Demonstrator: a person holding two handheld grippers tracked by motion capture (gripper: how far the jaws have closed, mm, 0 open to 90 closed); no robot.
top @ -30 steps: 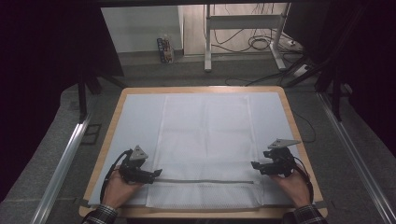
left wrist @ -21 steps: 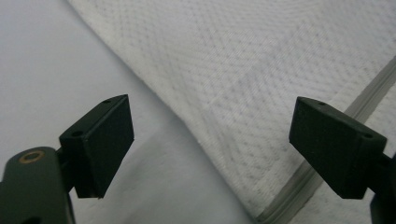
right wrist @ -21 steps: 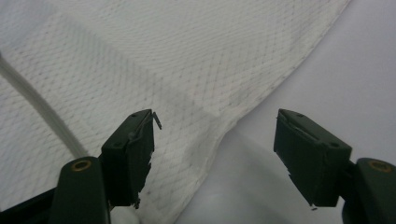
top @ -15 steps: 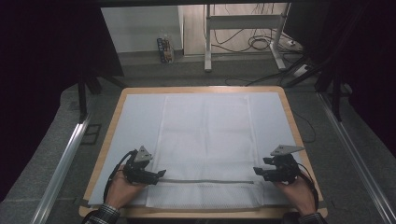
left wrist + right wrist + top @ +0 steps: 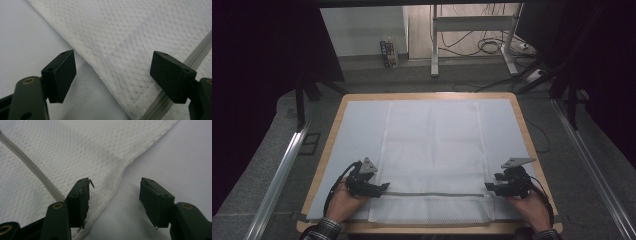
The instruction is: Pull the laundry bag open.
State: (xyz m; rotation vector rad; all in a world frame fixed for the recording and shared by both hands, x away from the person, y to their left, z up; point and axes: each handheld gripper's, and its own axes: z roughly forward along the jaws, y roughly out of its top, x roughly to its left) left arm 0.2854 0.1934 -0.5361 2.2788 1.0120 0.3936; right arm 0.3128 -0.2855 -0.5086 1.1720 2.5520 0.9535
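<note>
Both grippers at the mesh bag's near corners.
My left gripper (image 5: 383,187) and right gripper (image 5: 488,187) have been closing, fingers apart, straddling the mesh bag (image 5: 432,145) side edges; zip (image 5: 434,194) runs between them.

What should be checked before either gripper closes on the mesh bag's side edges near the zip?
1. Mesh bag lies flat on the white sheet: ok.
2. Left gripper straddles the bag's edge: ok; its jaws have just been closing, and the edge runs between them without the pads pressing on it.
3. Right gripper straddles the opposite edge: ok; jaws apart, with the edge between them.
4. Zip runs straight between the two grippers: ok.
5. Zip done up along its full length: cannot tell.
6. Both grippers level with each other at the zip's ends: ok in the high view.
</note>
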